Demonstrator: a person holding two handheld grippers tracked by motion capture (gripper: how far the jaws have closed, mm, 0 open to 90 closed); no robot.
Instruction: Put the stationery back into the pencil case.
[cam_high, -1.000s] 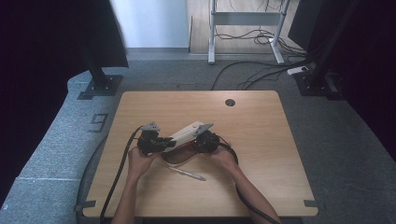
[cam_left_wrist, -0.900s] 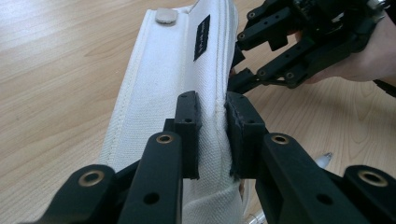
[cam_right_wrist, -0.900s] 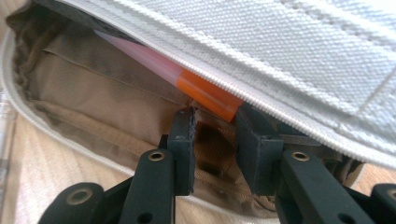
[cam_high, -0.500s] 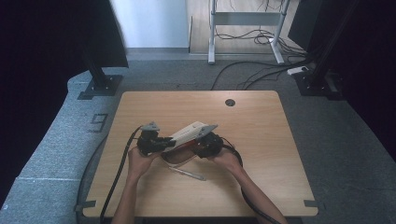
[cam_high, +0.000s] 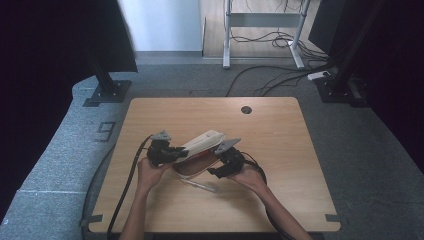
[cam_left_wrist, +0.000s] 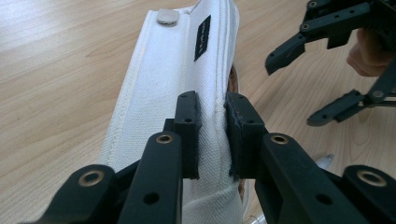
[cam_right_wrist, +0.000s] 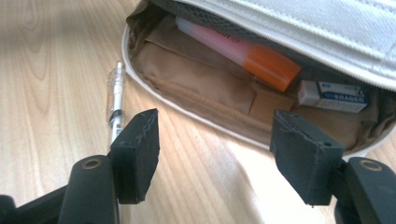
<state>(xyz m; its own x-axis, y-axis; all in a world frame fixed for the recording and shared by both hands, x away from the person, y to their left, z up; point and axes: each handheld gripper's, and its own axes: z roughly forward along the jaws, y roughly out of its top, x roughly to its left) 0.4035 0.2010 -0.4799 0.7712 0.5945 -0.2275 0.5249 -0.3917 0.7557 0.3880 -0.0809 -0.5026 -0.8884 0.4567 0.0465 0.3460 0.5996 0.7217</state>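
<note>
At the near middle of the table, I am pinching the lid flap of the white pencil case with my left gripper, holding it open. My right gripper has just been opening, nothing between its jaws. Inside are lying an orange highlighter and an eraser. The clear pen, just left of the case, is waiting to be packed.

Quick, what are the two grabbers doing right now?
Left gripper: shut on the white pencil case lid.
Right gripper: open, holding nothing; its jaws have just been opening.
</note>
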